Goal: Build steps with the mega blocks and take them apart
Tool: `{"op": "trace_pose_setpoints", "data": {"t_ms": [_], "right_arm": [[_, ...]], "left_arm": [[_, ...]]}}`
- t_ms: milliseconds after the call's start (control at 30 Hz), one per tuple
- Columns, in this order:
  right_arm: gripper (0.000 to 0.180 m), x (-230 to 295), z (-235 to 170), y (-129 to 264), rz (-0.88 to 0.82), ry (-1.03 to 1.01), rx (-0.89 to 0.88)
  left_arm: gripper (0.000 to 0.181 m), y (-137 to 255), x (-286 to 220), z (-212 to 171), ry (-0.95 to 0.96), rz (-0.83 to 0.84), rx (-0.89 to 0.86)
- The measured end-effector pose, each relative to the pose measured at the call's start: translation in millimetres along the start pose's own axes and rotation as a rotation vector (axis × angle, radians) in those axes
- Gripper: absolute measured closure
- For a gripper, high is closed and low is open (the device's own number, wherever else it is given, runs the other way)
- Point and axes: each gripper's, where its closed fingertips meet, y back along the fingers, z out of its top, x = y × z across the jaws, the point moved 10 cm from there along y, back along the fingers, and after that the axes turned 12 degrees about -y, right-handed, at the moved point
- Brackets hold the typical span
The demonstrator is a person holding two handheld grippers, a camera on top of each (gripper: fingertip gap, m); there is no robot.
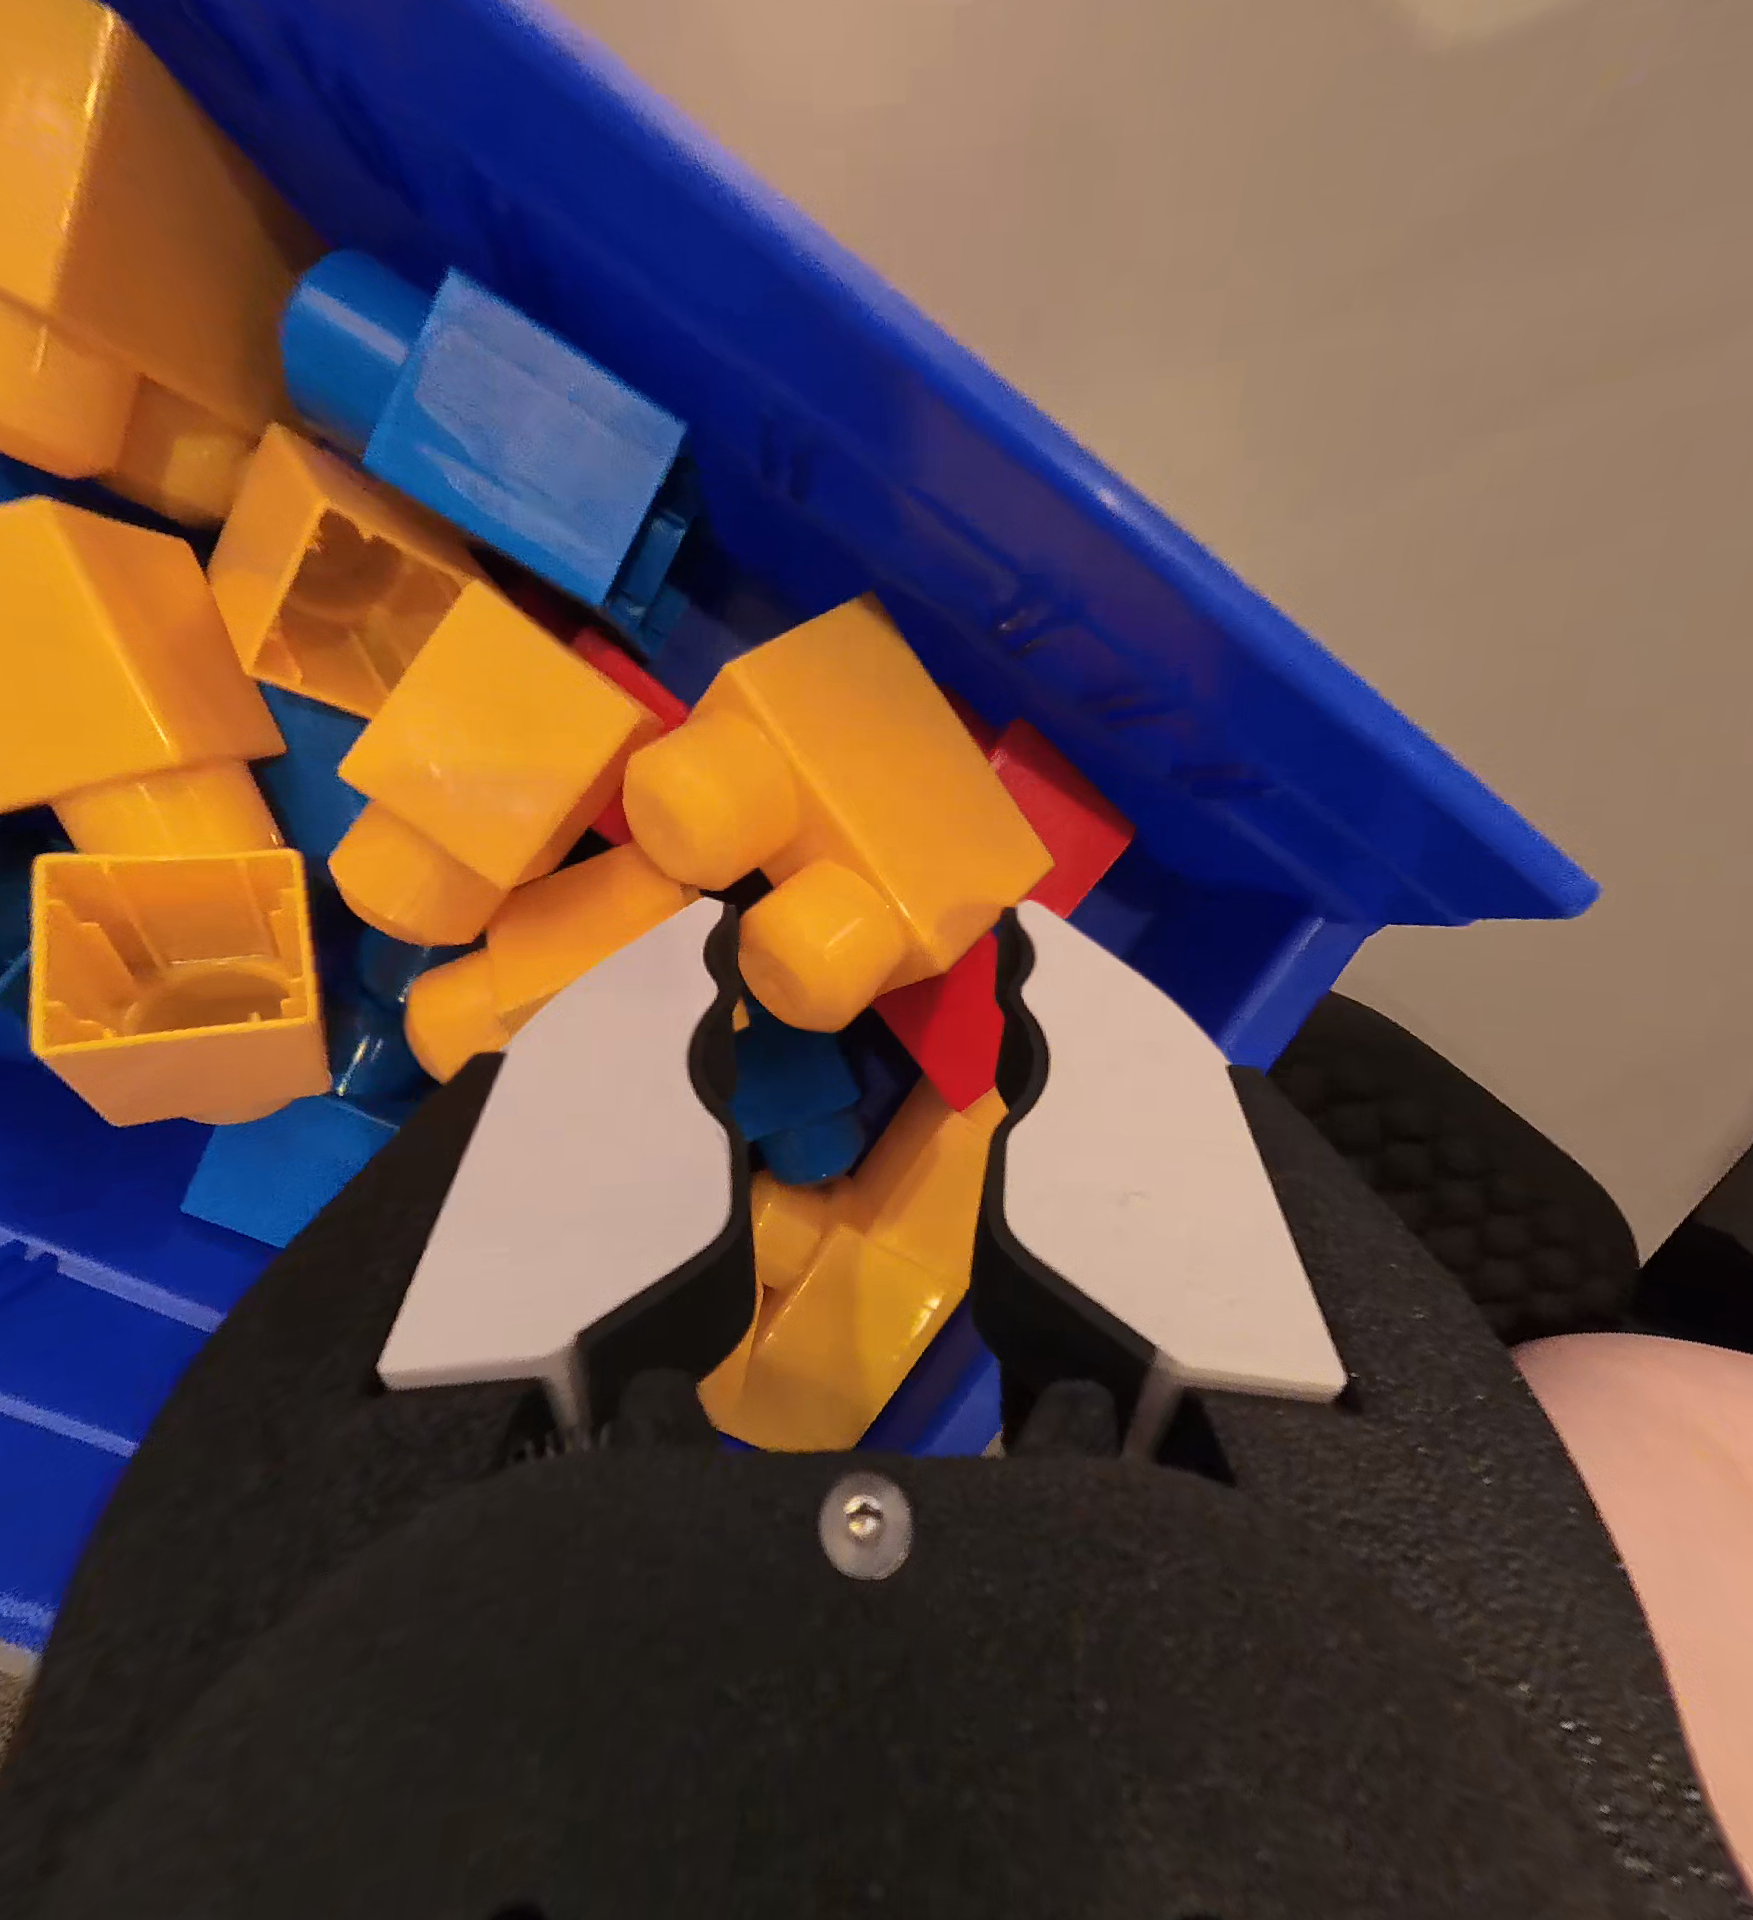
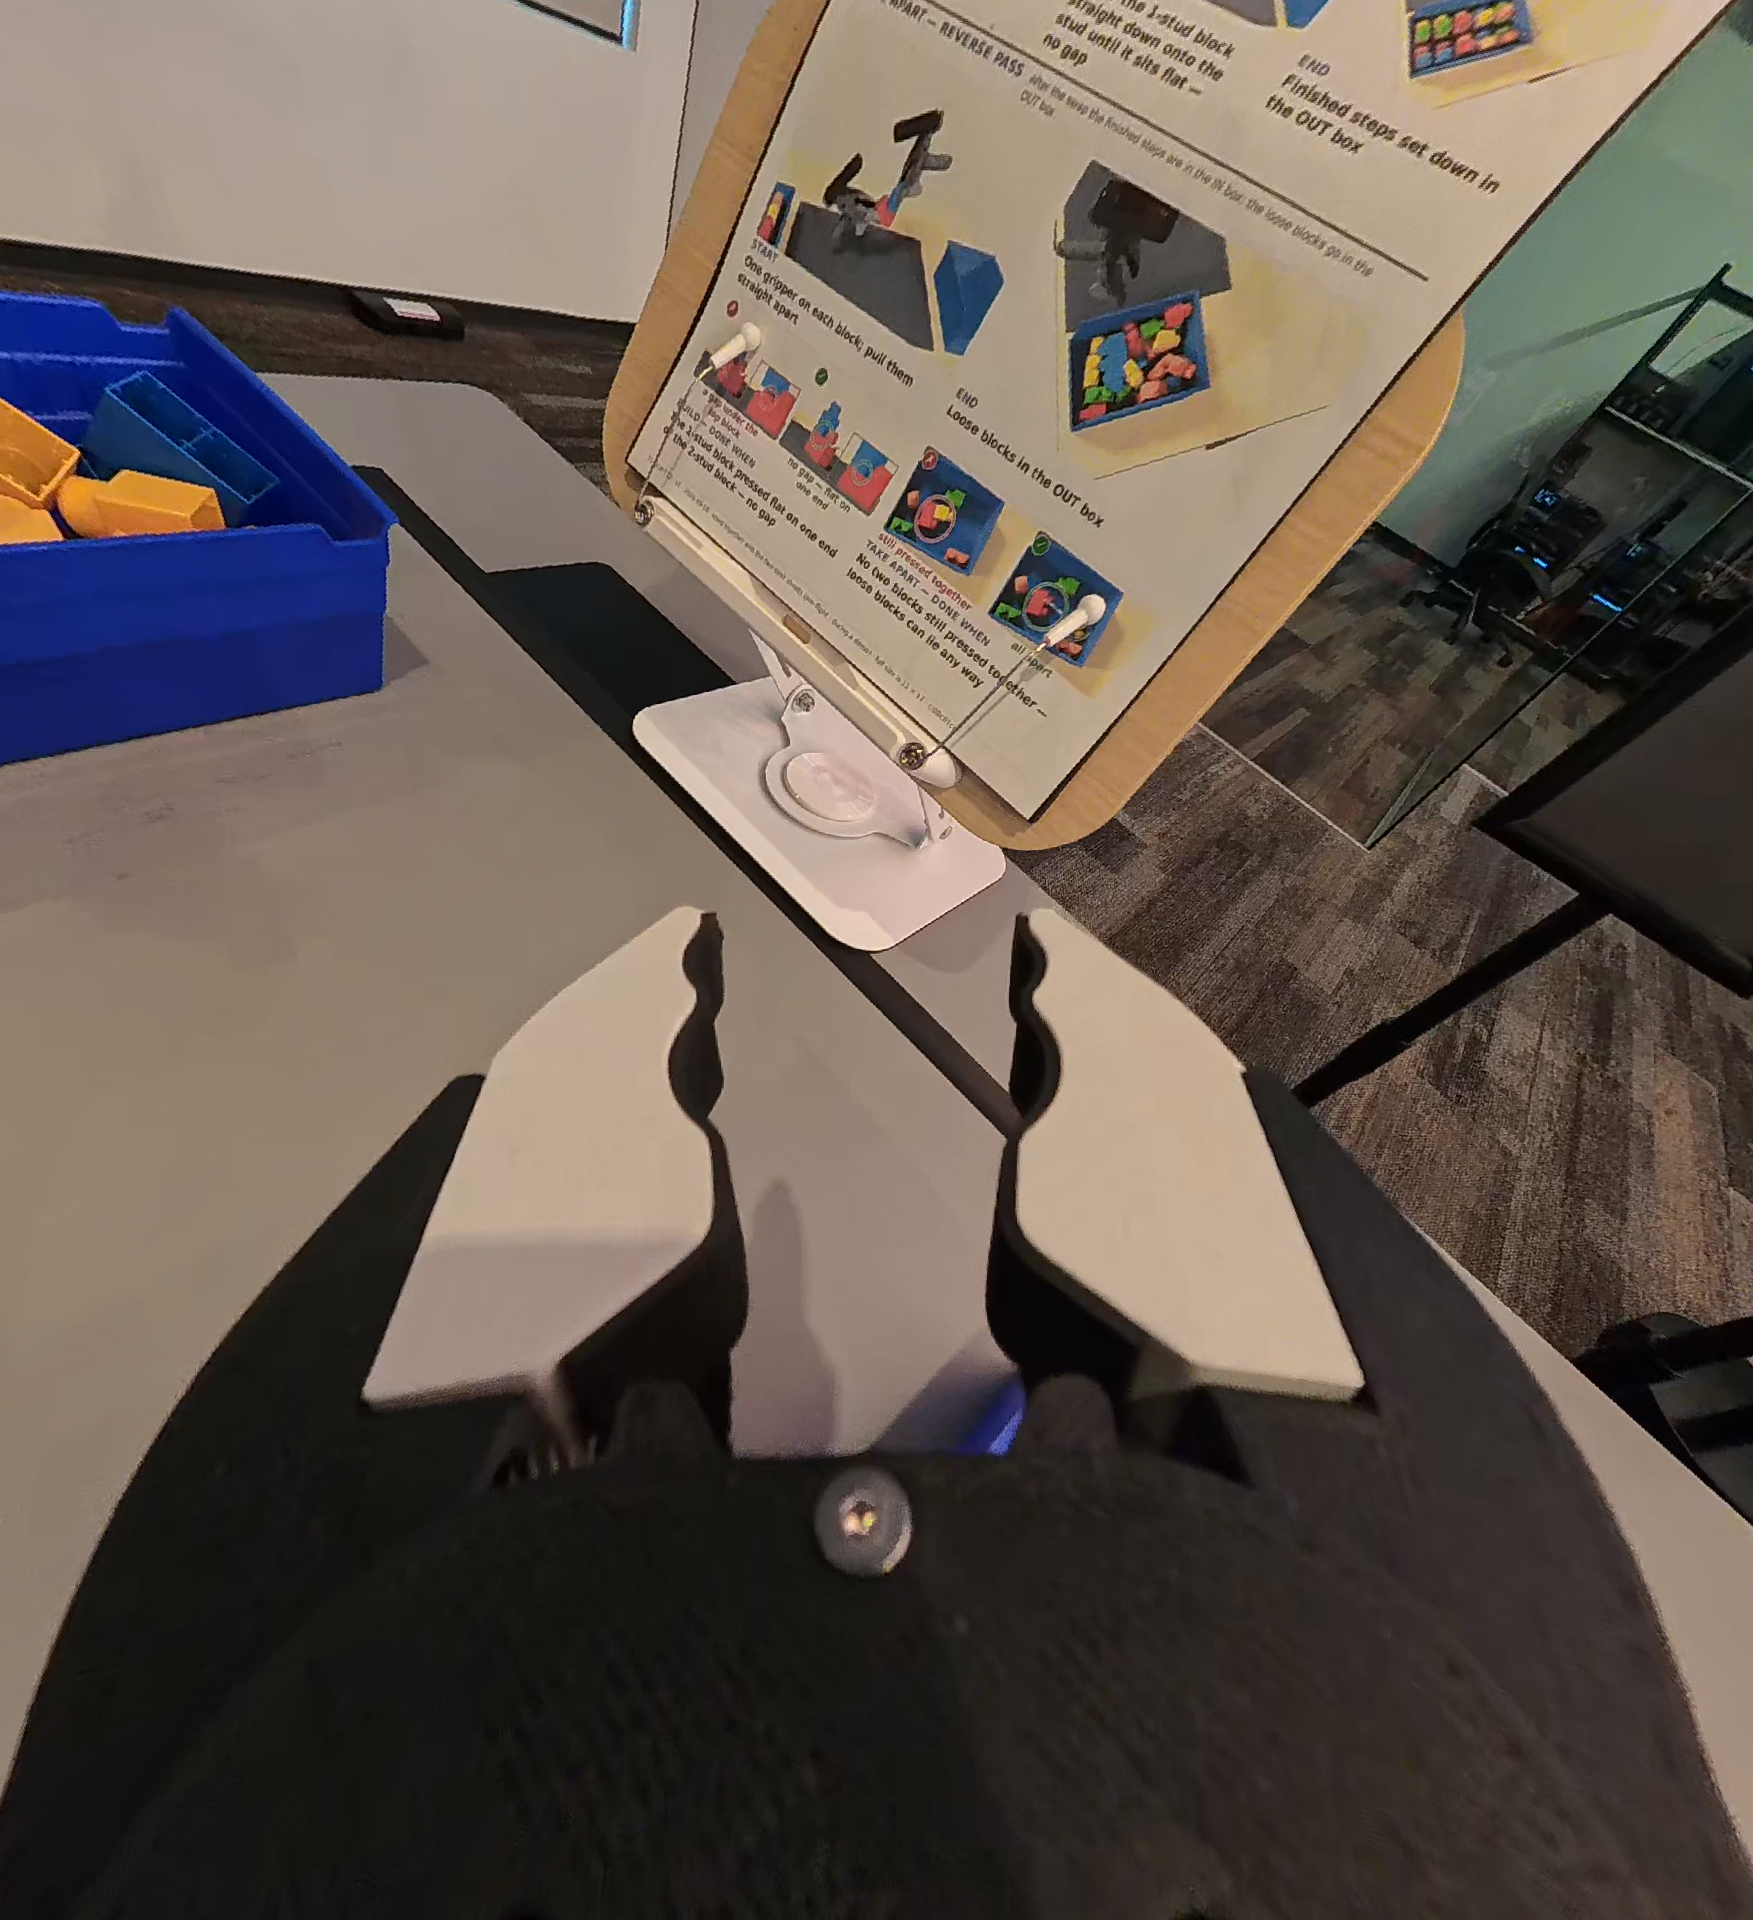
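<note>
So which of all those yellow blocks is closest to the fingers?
The two-stud yellow block by the blue bin's wall, resting against a red block. Its lower stud sits right at the open left fingers; the other yellow blocks lie farther left.

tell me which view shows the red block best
The left wrist view: the red block lies wedged under a yellow two-stud block against the blue bin wall, just ahead of the left hand-held gripper. The right wrist view shows no red block.
</note>
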Motion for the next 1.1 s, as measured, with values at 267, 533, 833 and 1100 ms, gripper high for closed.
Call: {"op": "trace_pose_setpoints", "data": {"t_ms": [267,533,833,1100], "right_arm": [[0.125,2.3,-4.2,-6.6,-0.011,0.044,0.05],[0.125,4.7,-7.5,-11.7,0.01,0.057,0.081],[0.125,7.5,-11.8,-18.0,0.048,0.069,0.132],[0.125,12.6,-18.9,-29.1,0.075,0.098,0.191]], "left_arm": [[0.135,14.4,13.1,7.6,0.038,0.129,-0.105],[0.12,-1.6,20.9,43.6,-0.241,0.469,-0.178],[0.122,-19.3,37.1,42.8,-0.265,0.301,-0.146],[0.112,-32.1,49.2,50.6,-0.308,0.258,-0.103]]}}
